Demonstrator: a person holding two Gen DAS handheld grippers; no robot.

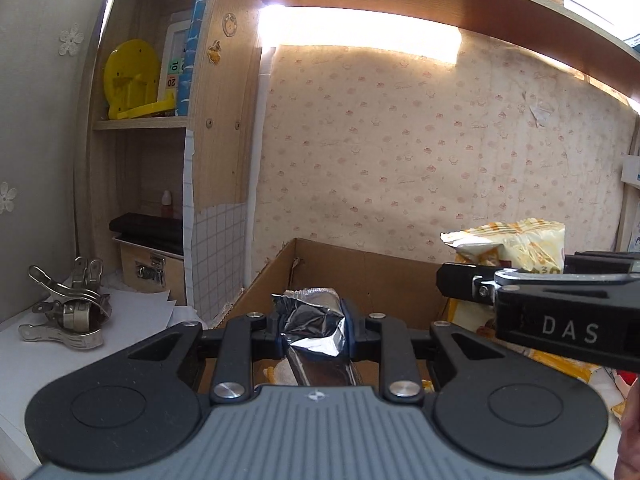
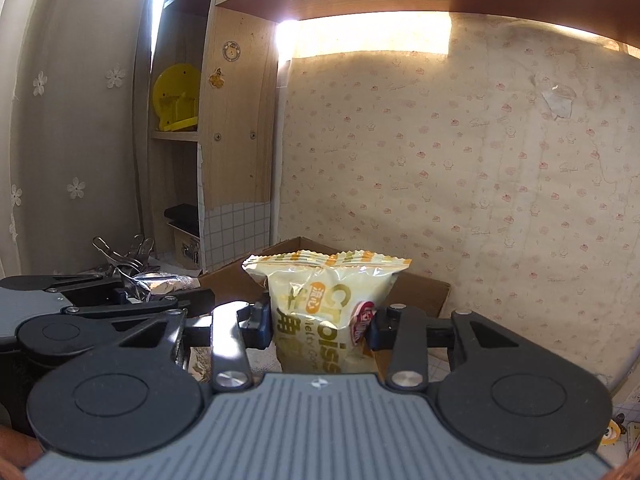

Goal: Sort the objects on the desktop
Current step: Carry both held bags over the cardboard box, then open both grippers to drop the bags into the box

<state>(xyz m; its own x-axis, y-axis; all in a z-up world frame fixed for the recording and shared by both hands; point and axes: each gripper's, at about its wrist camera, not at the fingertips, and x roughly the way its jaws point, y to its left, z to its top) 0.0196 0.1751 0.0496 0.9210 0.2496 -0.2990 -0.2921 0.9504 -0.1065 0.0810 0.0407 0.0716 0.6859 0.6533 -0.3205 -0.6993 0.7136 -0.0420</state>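
Two claws are working side by side above an open brown cardboard box [image 1: 360,276] standing against the patterned wallpaper. At the far left, a heap of shiny metal spring clips [image 1: 70,308] is lying on the white desk [image 1: 132,312], well apart from both claws and untouched. Just right of them, the left claw [image 1: 314,330] is pinching the crumpled end of a silver foil snack packet [image 1: 316,320]; its pads are pressing in from both sides, and the packet is hanging over the box's opening. Foil like this is probably light, thin and slippery, so a hold on the crimped seam, where the layers are doubled, looks the safest; a grip on the smooth body might slide.

Further right, the right claw [image 2: 318,326] is gripping a pale yellow plastic croissant bag [image 2: 328,304] about its middle, below the crimped top seam, with the jaws narrowed on it. The bag is standing upright between the pads, in front of the box's rim. It is likely puffed with air and soft inside, so hard squeezing could crush the pastry or burst the wrap; holding nearer the seam would be gentler. Both packets seem ready to be lowered into the box, though the box's floor is mostly hidden behind the claws.
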